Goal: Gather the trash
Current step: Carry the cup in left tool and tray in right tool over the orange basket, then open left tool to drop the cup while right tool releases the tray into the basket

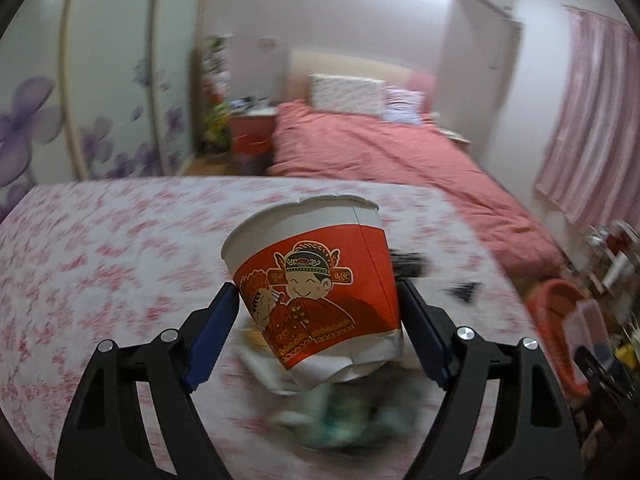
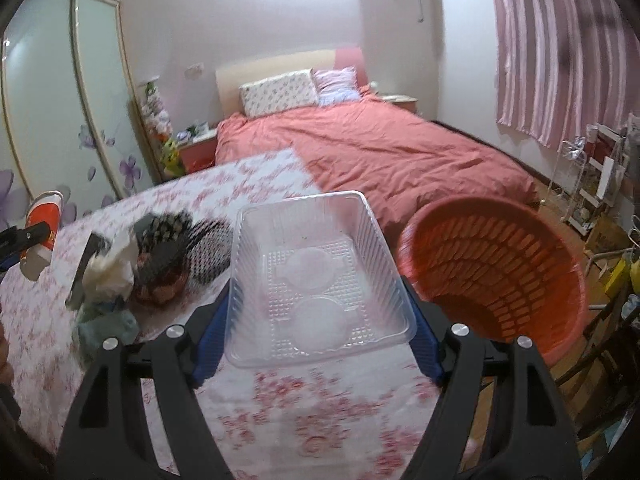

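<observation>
My left gripper (image 1: 318, 296) is shut on a red and white paper noodle cup (image 1: 316, 280) with a cartoon figure, held above the floral tablecloth (image 1: 100, 248). The cup also shows in the right wrist view (image 2: 42, 224), far left. My right gripper (image 2: 320, 292) is shut on a clear plastic tray (image 2: 316, 276), held above the table. An orange laundry-style basket (image 2: 500, 272) stands just right of the tray, beside the table. More trash lies on the table: crumpled white paper (image 2: 110, 268), dark patterned wrappers (image 2: 176, 240) and a green cloth-like piece (image 2: 108, 328).
A bed with a salmon cover (image 2: 380, 152) is beyond the table. A wardrobe with purple flowers (image 2: 60, 120) is at left. A pink curtain (image 2: 560, 48) and a cluttered white rack (image 2: 596, 176) are at right. The basket shows blurred in the left wrist view (image 1: 560, 320).
</observation>
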`<state>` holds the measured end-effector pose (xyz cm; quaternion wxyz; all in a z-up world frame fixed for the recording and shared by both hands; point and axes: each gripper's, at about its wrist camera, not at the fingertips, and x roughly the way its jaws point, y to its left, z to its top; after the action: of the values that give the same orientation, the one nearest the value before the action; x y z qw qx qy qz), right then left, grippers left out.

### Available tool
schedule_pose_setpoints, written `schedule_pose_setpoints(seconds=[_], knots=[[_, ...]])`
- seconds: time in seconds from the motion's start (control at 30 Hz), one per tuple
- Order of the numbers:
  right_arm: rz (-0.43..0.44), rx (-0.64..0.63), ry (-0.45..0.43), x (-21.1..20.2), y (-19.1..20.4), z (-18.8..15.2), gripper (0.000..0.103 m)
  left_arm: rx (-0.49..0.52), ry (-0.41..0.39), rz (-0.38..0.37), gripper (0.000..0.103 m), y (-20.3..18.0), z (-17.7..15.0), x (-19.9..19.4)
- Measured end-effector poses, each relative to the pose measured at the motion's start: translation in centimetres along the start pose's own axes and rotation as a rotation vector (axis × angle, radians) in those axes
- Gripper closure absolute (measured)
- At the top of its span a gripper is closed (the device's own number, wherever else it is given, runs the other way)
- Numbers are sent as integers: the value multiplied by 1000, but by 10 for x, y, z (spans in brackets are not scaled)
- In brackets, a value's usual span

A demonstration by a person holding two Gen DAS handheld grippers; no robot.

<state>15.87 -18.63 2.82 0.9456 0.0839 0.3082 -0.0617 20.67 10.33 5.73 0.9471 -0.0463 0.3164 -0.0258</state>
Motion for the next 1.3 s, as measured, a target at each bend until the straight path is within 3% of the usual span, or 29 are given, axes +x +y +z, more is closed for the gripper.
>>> schedule_pose_setpoints(seconds=[0.3,0.7,0.97,1.3], knots=[[-98,114,-81,-29,-74,21,28,143,12,-259,24,-111,-9,-2],[-201,232,-97,-28,-169,24,28,281,122,-507,24,-222,-41,31],[-206,286,-85,-16,-205,26,29,338,171,-570,23,-280,-51,51],[-193,318,-76,6,-227,32,29,373,215,-586,23,-310,-56,72]])
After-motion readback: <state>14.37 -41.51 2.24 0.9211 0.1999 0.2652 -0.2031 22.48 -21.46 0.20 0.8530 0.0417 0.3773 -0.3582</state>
